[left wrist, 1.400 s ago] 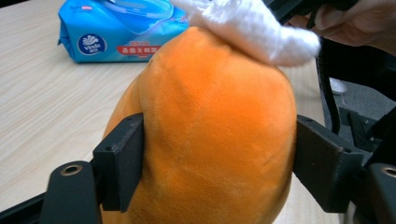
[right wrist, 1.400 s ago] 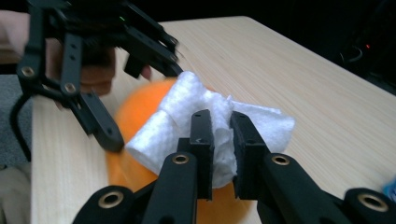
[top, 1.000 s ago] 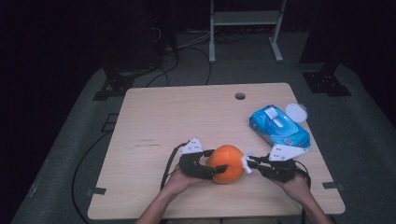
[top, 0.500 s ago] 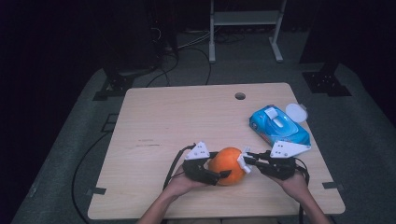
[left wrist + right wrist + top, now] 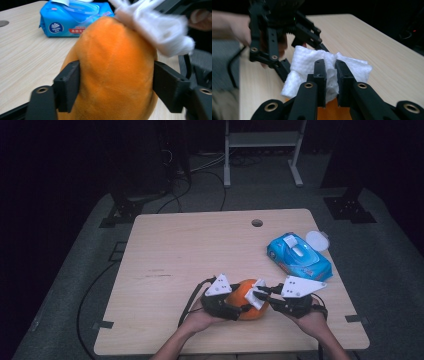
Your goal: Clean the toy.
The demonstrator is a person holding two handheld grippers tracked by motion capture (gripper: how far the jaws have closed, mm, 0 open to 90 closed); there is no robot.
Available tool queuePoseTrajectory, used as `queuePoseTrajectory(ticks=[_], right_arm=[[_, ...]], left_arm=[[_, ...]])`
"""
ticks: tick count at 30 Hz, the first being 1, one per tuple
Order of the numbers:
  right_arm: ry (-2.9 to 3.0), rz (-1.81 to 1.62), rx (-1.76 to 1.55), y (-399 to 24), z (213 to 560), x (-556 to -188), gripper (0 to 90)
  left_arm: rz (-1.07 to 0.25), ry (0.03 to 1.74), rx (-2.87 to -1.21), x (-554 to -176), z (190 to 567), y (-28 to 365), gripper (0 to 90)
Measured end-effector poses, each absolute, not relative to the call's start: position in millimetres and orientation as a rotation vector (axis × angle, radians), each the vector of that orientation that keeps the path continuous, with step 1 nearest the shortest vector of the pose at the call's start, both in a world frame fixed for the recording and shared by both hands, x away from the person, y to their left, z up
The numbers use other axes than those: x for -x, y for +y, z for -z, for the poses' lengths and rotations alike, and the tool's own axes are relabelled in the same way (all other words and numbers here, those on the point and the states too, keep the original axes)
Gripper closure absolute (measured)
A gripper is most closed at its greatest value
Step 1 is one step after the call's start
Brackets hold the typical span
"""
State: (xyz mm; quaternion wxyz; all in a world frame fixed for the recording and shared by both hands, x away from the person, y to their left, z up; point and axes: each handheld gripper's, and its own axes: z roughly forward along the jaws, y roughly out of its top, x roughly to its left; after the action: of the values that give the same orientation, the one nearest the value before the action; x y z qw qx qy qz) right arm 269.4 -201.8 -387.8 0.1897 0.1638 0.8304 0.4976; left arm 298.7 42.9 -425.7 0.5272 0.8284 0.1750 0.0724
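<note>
An orange soft ball-like thing (image 5: 238, 296) sits near the table's front edge. My left gripper (image 5: 239, 305) clamps it from both sides; in the left gripper view the black pads (image 5: 68, 85) press into its orange surface (image 5: 112, 72). These jaws have just been closing on it. My right gripper (image 5: 260, 296) is shut on a crumpled white wipe (image 5: 307, 62), with the jaws (image 5: 330, 70) nearly together around it. The wipe (image 5: 155, 27) rests against the top right of the orange thing.
A blue pack of wet wipes (image 5: 298, 256) lies at the table's right side, with a white round lid (image 5: 318, 240) just behind it. The wooden table (image 5: 190, 250) has a cable hole (image 5: 257, 223) near its far edge. Cables trail on the dark floor beyond.
Both grippers and the orange thing have shifted slightly right and toward the near edge. The wipe has slid across the top of the orange thing.
</note>
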Motion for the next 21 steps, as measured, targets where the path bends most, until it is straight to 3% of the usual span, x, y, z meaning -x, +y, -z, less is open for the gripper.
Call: queuePoseTrajectory(ticks=[3,8,9,14,21], right_arm=[[2.350,-1.402,-0.452,-205,390,-267,79.9],[2.358,-1.421,-0.449,-213,392,-267,79.9],[2.362,-1.415,-0.449,-216,392,-268,79.8],[2.348,-1.389,-0.474,-221,391,-268,79.8],[2.358,-1.343,-0.394,-202,387,-260,79.8]], left_arm=[[-0.167,0.307,-1.986,-301,424,50,17.2],[-0.136,0.364,-2.005,-309,430,51,9.0],[-0.097,0.365,-1.997,-311,435,48,10.5],[-0.143,0.381,-1.992,-306,434,42,26.4],[-0.206,0.336,-2.034,-295,434,32,28.4]])
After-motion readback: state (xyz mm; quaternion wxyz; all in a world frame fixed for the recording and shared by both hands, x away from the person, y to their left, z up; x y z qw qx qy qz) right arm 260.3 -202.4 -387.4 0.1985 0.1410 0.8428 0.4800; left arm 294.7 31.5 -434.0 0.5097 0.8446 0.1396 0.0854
